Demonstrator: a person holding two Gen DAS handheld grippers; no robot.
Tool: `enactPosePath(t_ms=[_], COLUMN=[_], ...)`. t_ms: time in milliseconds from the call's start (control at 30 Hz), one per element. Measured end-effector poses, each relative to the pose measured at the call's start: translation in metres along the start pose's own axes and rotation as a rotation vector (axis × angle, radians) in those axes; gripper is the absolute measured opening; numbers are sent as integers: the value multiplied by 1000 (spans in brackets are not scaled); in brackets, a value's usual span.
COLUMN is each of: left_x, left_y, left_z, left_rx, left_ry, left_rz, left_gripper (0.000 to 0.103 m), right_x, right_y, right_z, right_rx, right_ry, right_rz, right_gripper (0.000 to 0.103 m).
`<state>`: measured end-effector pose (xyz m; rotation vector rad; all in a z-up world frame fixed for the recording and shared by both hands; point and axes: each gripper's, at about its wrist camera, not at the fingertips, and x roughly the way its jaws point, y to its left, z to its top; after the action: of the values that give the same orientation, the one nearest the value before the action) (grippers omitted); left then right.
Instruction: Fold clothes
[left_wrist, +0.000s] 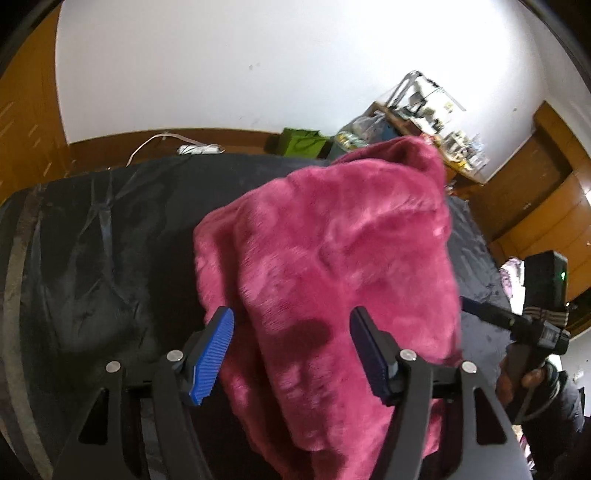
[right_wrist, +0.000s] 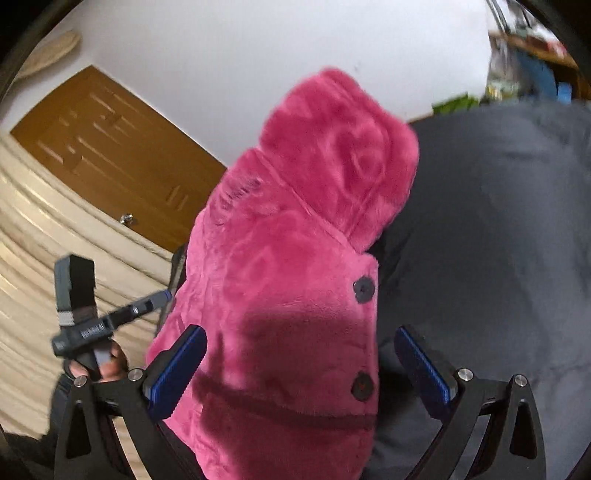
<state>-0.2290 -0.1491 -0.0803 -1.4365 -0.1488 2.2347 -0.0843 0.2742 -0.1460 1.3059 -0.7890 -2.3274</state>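
1. Dark grey-black bed cover (left_wrist: 110, 240) fills most of both views, wrinkled and soft-looking; it carries everything else. White wall (left_wrist: 258, 55) rises behind it, w/ brown wood panelling at the sides.
2. Pink fleece garment (left_wrist: 332, 240) lies on the bed cover, roughly mid-frame, folded into a long bundle running away from the cameras. In the right wrist view it shows a hood (right_wrist: 343, 147) at the far end & two dark buttons (right_wrist: 364, 290) down one edge.
3. Cluttered shelf (left_wrist: 424, 118) stands against the wall beyond the bed's far corner, w/ a clear box on top; contents too small to tell. Green bag (left_wrist: 301, 142) sits just beside it, near the wall.
4. Left gripper (left_wrist: 291, 350) hovers over the near end of the garment. Its blue fingers (left_wrist: 212, 354) are released, spread apart w/ fleece lying between them but not pinched.
5. Right gripper (right_wrist: 299, 369) is likewise released, blue fingers (right_wrist: 177, 373) spread at their widest. One sits over the garment's edge, the other over bare bed cover; nothing is clamped.
6. Each view also catches the other gripper off to the side, held by a person's hand (left_wrist: 524, 380) in a dark sleeve.
7. White cable & power strip (left_wrist: 199, 148) lie at the bed's far edge, near the wall.
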Motion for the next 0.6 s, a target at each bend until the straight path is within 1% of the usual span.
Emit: enactPosePath(t_ms=[67,133,200,300,400,533,600], left_x=[8,13,19,28,37,49,53], left_y=[12,21,26,33,42,52,55], left_z=[-1,-3,-3,-5,-6,-5,-7], left_rx=[-60,-107,-129,-163,-205,-251,-269], left_ry=[26,42,56,83,108,141,154], left_rz=[-29,-65,-82,-114,-144,-195,-224], left_gripper=[71,76,78,82,90,99,100], right_x=[11,22,32,38,43,50,54], right_y=[-4,-6,-8,-8,-12,-19,-23], right_z=[1,1,1,2,3,2,1], right_rx=[17,22,24,19,28,65,85], right_ry=[36,71,100,114,132,162,175], right_rz=[38,44,50,68,82,121,145], right_gripper=[103,103,103,103,103,103,103])
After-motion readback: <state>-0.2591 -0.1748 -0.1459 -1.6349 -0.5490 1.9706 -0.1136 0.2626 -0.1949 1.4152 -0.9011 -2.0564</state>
